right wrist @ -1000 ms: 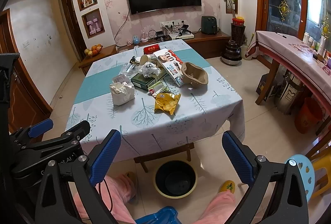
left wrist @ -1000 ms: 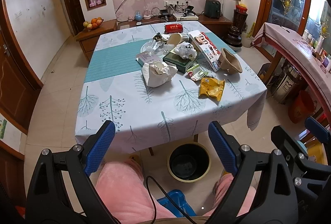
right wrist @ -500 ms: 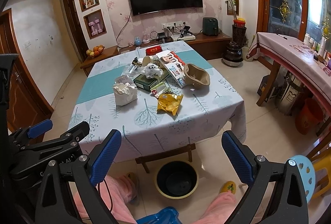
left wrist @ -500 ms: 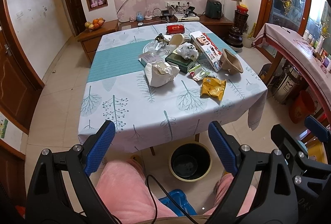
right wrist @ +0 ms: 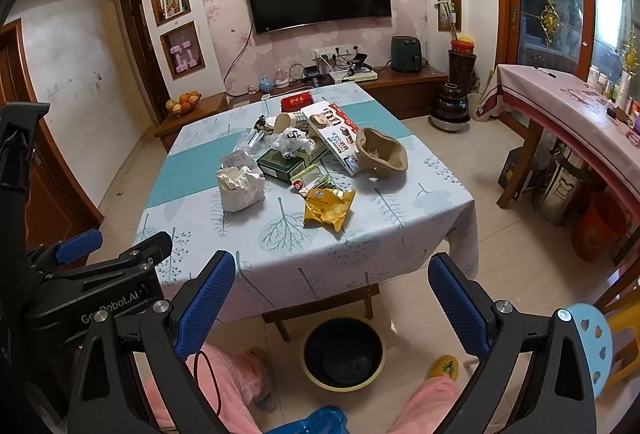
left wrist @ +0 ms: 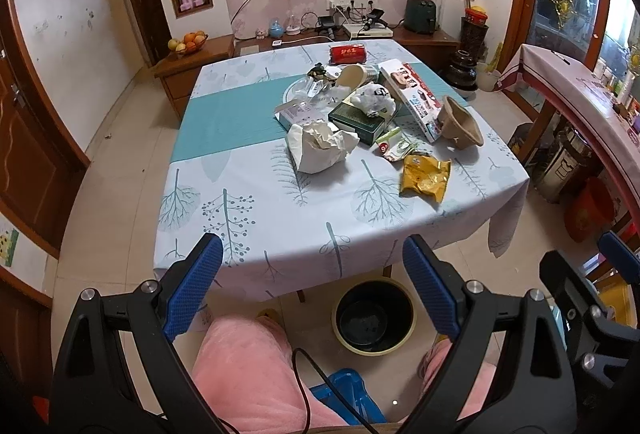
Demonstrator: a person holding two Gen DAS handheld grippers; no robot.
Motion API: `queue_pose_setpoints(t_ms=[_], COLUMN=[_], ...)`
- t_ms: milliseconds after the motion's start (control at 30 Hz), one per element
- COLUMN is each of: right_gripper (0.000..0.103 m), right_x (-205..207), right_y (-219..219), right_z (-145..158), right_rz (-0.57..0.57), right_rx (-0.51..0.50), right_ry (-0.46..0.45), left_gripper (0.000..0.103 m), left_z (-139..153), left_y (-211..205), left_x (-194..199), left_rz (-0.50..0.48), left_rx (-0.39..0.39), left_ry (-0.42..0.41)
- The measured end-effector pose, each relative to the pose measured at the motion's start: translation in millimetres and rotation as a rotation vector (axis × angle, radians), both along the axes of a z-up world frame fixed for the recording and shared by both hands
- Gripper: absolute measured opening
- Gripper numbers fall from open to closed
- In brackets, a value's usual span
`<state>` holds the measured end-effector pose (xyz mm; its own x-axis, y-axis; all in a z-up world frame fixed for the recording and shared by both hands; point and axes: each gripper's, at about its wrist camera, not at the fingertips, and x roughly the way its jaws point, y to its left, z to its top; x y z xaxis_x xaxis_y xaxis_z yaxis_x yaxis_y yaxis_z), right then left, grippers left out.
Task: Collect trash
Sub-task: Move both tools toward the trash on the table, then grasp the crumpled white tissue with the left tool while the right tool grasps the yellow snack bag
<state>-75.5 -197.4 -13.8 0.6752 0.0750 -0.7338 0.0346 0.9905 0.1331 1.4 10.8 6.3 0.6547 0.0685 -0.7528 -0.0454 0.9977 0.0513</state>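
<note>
Both hand-held grippers, left point(left wrist: 312, 286) and right point(right wrist: 332, 298), gape empty, well short of the tabletop trash point(left wrist: 425, 177).

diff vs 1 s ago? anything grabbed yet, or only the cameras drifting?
Only drift. Both views have crept slightly forward toward the table. Nothing grabbed: left gripper and right gripper stay open and empty. The yellow snack bag, crumpled white paper and the rest of the litter are unmoved; the bin is under the table edge as before.
</note>
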Motion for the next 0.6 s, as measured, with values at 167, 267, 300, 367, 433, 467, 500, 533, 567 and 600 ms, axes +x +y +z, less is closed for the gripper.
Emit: queue_pose_setpoints(t_ms=[167,267,300,367,433,467,500,533,567,600], right_gripper=[0.098,0.098,0.098,0.098,0.098,0.098,0.098,0.097,0.096,0.095], right_x=[15.9,35.3,41.2,54.0,67.2,75.1,82.8,88.4,101.5,112.8], right_y=[-2.1,-0.4,-1.2,-3.7,-5.7,-6.2,-5.8,-5.0,-6.4,-7.3], right_z=[-9.0,-16.0,-18.4,-22.8,-27.5,-30.1,-31.3,-30.7,-36.0,-39.3], right_rz=[0.020,0.039,0.048,0.053,0.059,0.065,0.072,0.073,0.088,0.100], right_rx=[-0.021,-0.056,-0.068,-0.106,-0.145,-0.166,-0.184,-0.175,-0.160,-0.151], right_ry=[-0.004,-0.017,-0.016,-0.024,-0.036,-0.044,-0.067,-0.114,-0.106,-0.103], left_gripper=[0.090,0.090,0.090,0.090,0.090,0.090,0.090,0.090,0.090,0.090], left_z=[-2.0,-3.7,-4.1,-6.7,-12.1,-15.7,-18.9,-22.5,-26.3,-30.5], left_y=[-0.1,-1.9,-2.7,-5.6,-8.6,-9.0,-8.2,-6.4,-3.7,0.2], left_x=[16.0,26.9,32.9,42.4,59.1,67.7,77.5,88.2,99.7,111.5], left_rz=[-0.016,-0.051,-0.061,-0.072,-0.081,-0.086,-0.094,-0.104,-0.112,-0.116], left_rx=[-0.024,-0.061,-0.067,-0.061,-0.038,-0.032,-0.033,-0.041,-0.051,-0.064], left_ry=[0.007,0.009,0.014,0.022,0.038,0.047,0.059,0.073,0.085,0.099])
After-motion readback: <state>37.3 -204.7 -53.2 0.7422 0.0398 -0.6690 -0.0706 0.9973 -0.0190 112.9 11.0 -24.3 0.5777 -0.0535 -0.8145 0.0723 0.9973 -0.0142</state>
